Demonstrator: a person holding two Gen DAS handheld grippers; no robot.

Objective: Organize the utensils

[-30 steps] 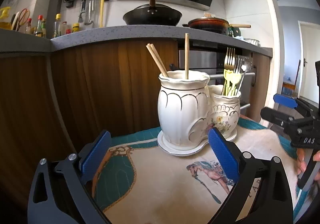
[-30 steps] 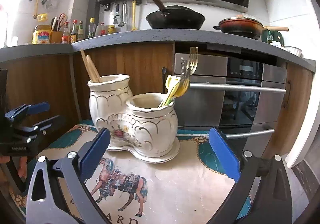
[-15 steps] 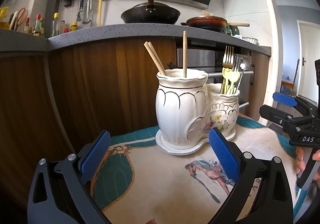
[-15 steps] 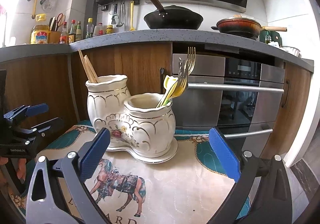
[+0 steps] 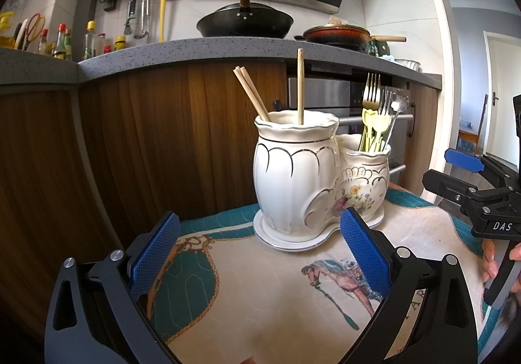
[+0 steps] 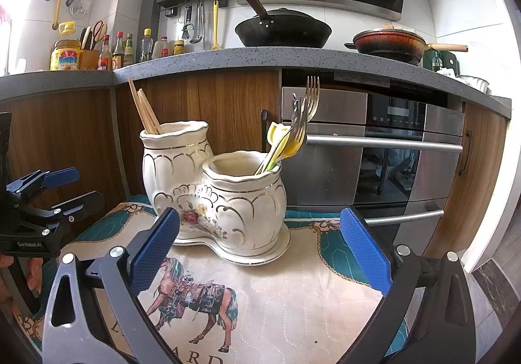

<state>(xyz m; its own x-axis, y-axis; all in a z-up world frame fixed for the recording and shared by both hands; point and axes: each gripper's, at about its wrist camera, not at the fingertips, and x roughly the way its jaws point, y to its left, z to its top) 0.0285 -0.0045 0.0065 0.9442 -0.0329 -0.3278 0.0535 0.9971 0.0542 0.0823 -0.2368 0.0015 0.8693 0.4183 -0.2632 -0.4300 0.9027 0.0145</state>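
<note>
**Both grippers empty, utensils standing in the holder**

Kitchen cabinets in dark wood ran behind your work surface, with a grey speckled countertop (image 6: pixel 202 59) above them carrying a black wok (image 6: pixel 282 30) and a red-brown pan (image 6: pixel 389 41). You worked over a quilted cloth (image 6: pixel 293 292) printed with a horse and teal borders.

On that cloth stood the white ceramic utensil holder (image 5: pixel 302 181), a double pot on one shared base: a taller compartment and a shorter one joined side by side. Wooden chopsticks (image 5: pixel 250 92) stood in the taller compartment, two leaning together and one nearly upright. The forks (image 6: pixel 307 103) and yellow-handled pieces (image 6: pixel 280 139) leaned together in the shorter compartment.

Your left gripper (image 5: pixel 260 253) hovered above the cloth just short of the holder, its blue-padded jaws spread wide with nothing between them. Your right gripper (image 6: pixel 260 250) sat the same way on the other side, jaws wide apart and empty, with the holder's base showing between its pads. Each camera caught the other gripper at the edge of its view, with your fingers (image 5: pixel 488 261) wrapped on the handle.
</note>
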